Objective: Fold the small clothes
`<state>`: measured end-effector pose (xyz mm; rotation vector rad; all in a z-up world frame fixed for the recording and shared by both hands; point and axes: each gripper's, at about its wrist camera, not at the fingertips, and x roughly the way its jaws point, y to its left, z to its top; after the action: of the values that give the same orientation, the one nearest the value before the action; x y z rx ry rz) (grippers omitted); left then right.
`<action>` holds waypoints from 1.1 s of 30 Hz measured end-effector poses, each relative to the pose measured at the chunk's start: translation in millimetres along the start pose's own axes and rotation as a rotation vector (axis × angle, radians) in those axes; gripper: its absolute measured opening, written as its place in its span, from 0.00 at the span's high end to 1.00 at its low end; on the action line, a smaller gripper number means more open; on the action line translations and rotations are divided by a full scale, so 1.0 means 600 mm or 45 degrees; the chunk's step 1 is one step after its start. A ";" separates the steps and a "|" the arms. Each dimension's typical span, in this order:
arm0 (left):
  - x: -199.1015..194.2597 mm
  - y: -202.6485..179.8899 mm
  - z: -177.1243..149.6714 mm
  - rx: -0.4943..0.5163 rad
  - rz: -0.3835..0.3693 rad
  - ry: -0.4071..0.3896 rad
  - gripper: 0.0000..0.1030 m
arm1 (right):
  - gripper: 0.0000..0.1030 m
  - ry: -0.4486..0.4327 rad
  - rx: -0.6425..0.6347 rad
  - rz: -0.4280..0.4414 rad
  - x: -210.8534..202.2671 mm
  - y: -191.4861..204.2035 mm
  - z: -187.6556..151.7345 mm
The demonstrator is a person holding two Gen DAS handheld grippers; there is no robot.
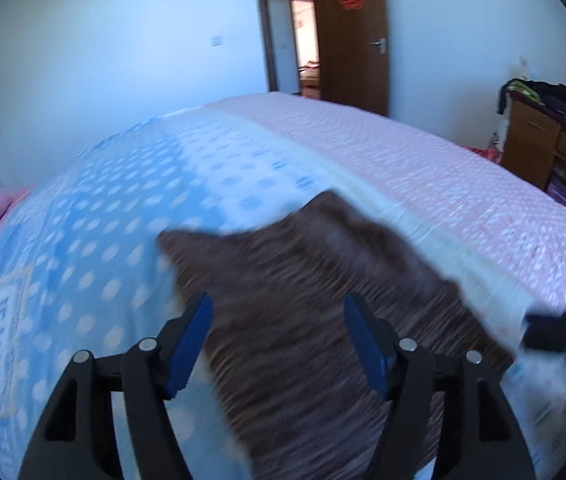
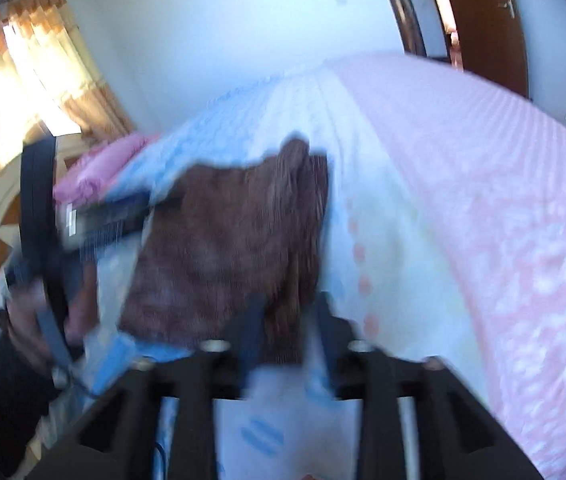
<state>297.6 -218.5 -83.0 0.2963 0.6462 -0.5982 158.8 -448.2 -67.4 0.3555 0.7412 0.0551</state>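
Observation:
A small dark brown garment [image 1: 315,312] lies spread on the bed's blue and pink dotted cover [image 1: 423,184]. My left gripper [image 1: 277,316] is open, its blue pads [image 1: 191,340] wide apart just above the garment's near part. In the right wrist view the garment [image 2: 227,248] lies ahead, blurred by motion. My right gripper [image 2: 287,320] stands at its near right corner with the jaws narrowly apart around the edge; a grip is not clear. The right gripper also shows at the left wrist view's right edge [image 1: 555,332]. The left gripper and the hand holding it show in the right wrist view [image 2: 51,288].
A purple pillow [image 2: 95,168] lies at the bed's head by a curtained window [image 2: 23,76]. A wooden door [image 1: 355,36] stands open beyond the bed. A wooden cabinet [image 1: 539,140] with dark clothes on top stands to the right.

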 end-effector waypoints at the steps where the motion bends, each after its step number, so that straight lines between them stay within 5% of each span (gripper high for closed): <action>1: 0.002 0.011 -0.013 -0.015 0.011 0.017 0.31 | 0.48 -0.011 0.006 0.008 0.004 0.002 0.016; 6: 0.023 0.039 -0.071 -0.118 0.000 0.116 0.31 | 0.48 0.093 -0.038 0.063 0.103 0.033 0.104; 7: 0.023 0.038 -0.076 -0.127 -0.013 0.114 0.31 | 0.56 0.130 -0.037 0.037 0.132 0.032 0.116; 9: 0.022 0.035 -0.085 -0.130 -0.022 0.101 0.31 | 0.92 0.175 -0.002 -0.019 0.186 0.020 0.134; 18: 0.043 0.024 -0.100 -0.106 -0.052 0.153 0.18 | 0.94 0.176 0.029 -0.166 0.196 -0.022 0.101; 21: 0.048 0.043 -0.107 -0.198 -0.045 0.200 0.08 | 0.92 0.179 0.033 -0.236 0.189 -0.013 0.121; 25: 0.039 0.065 -0.122 -0.323 -0.126 0.217 0.08 | 0.89 0.024 -0.189 -0.341 0.148 0.060 0.153; 27: 0.036 0.062 -0.125 -0.320 -0.126 0.210 0.08 | 0.89 0.007 -0.306 -0.270 0.146 0.109 0.166; 31: 0.033 0.054 -0.127 -0.298 -0.132 0.214 0.07 | 0.89 0.152 -0.506 0.028 0.200 0.195 0.169; 33: 0.031 0.049 -0.130 -0.282 -0.138 0.216 0.05 | 0.89 0.188 -0.632 -0.047 0.244 0.233 0.160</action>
<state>290.3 -169.2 -152.6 0.1055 0.8888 -0.6027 342.0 -320.2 -50.5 -0.1370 0.8514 0.2279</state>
